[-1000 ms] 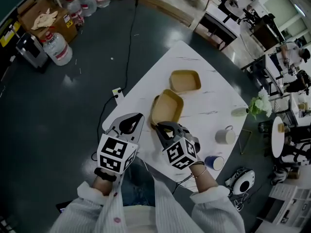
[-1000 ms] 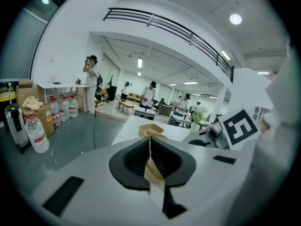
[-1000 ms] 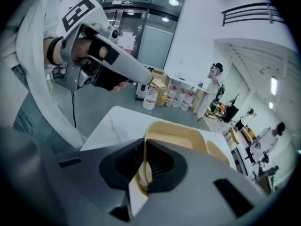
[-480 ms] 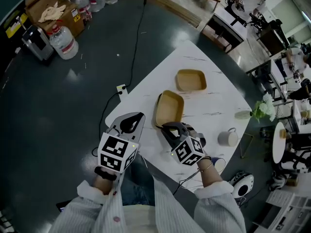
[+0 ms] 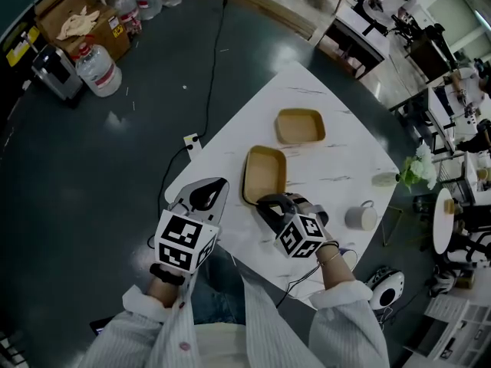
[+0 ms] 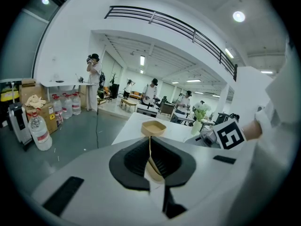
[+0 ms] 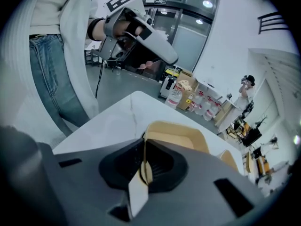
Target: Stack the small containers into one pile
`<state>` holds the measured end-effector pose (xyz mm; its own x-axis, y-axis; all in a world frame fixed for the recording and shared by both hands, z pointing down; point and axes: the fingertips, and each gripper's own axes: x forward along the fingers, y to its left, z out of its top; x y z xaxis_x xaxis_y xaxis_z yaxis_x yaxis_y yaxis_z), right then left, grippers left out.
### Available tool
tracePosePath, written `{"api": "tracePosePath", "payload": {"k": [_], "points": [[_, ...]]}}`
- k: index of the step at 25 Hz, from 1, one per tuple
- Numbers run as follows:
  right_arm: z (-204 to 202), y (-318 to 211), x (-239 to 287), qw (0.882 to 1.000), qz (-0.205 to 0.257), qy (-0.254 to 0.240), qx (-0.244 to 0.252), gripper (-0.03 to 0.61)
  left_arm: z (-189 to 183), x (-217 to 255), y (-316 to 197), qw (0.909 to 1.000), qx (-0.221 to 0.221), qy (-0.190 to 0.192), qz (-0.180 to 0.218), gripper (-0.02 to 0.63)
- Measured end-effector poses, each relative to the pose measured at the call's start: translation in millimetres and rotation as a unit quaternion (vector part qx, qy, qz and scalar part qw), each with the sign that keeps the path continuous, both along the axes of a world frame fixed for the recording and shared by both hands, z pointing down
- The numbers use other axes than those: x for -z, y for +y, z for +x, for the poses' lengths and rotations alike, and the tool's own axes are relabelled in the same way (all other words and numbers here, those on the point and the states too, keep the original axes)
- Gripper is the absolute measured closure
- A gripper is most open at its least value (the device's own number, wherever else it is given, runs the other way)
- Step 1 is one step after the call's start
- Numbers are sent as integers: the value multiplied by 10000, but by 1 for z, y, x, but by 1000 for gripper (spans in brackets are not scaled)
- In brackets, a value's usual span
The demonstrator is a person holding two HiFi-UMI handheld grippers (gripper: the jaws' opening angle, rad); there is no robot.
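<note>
Right claw [image 5: 270, 204] clenched on the near rim of the near container [image 5: 265, 171], which extends ahead of it over the table [image 5: 230, 140]. The far container [image 5: 300, 126] lies further ahead and a little to the right, apart. Left claw [image 5: 205, 198] is closed on nothing, off to the right claw's left. As I judge the step, I should lift until the base clears the far rim, hold it level, then square both outlines before lowering it in.
</note>
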<state>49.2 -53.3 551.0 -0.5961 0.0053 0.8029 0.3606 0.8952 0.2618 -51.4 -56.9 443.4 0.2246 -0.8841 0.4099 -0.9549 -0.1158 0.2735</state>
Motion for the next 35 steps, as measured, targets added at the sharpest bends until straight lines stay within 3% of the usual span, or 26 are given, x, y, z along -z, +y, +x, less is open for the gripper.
{"api": "tracePosePath", "payload": {"k": [19, 23, 29, 35], "points": [[-12, 6, -19, 9969, -545, 322, -475, 508, -4, -3, -6, 10000, -70, -9, -69, 591], [-14, 7, -15, 9959, -604, 210, -636, 500, -4, -4, -3, 9999, -91, 18, -56, 591], [-18, -7, 14, 9883, -843, -280, -1237, 500, -2, -1, -11, 9997, -250, 52, -32, 591], [-15, -51, 43, 9672, -1032, -790, -2183, 500, -3, 4, -41, 9984, -562, 63, 18, 591]]}}
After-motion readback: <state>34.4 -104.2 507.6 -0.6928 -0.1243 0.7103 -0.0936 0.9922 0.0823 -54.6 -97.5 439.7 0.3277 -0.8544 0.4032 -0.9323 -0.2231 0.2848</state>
